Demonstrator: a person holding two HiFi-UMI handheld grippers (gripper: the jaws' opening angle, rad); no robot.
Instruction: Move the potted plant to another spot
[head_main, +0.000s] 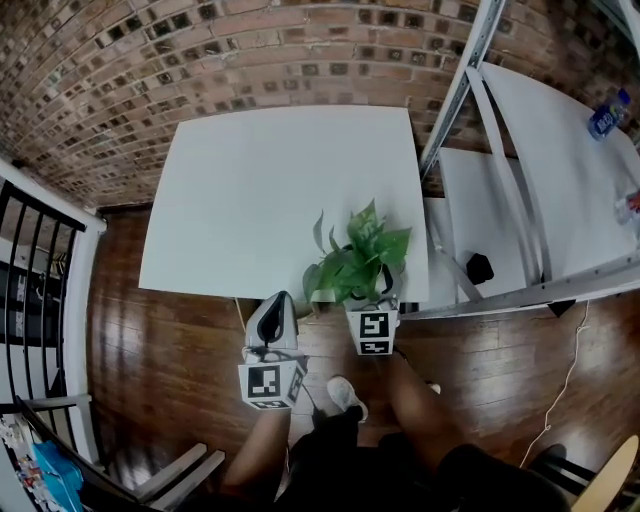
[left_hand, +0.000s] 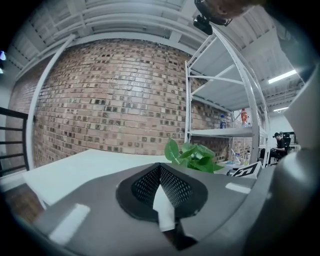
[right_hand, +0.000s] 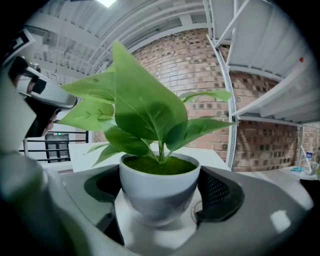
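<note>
Black shorts (head_main: 345, 462), white shoe (head_main: 346, 396), grey left tool (head_main: 279, 300) with marker cube (head_main: 270, 384).

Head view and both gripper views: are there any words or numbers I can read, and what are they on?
No text can be read anywhere.
Marker cubes: only black-and-white square patterns, no letters.
Bottle on the shelf: label too small to read.
Green sign in the background: too blurred to read.
Potted plant: plain white pot, no print.
</note>
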